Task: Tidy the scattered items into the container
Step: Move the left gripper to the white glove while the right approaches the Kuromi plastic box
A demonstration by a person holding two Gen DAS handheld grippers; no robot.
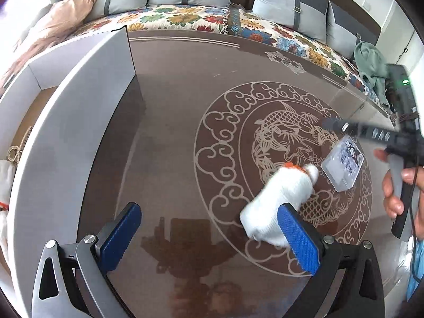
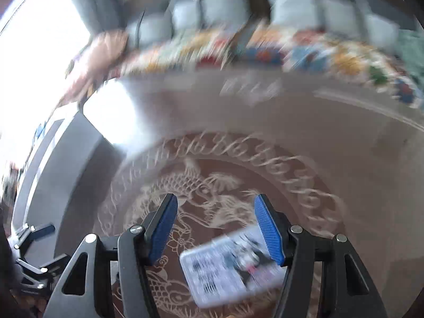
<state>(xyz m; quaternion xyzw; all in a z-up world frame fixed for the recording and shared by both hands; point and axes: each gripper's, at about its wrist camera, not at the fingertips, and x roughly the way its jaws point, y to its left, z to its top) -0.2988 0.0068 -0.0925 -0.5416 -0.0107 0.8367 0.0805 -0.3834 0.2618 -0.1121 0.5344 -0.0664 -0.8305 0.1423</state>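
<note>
With jaws wide apart and holding nothing, the left gripper (image 1: 209, 235) hovers over the brown table (image 1: 172, 132) beside the white glove (image 1: 278, 198), while the equally wide, unloaded right gripper (image 2: 216, 228) hangs above the flat plastic case (image 2: 225, 270), the white container (image 1: 66, 122) standing at the left.
</note>
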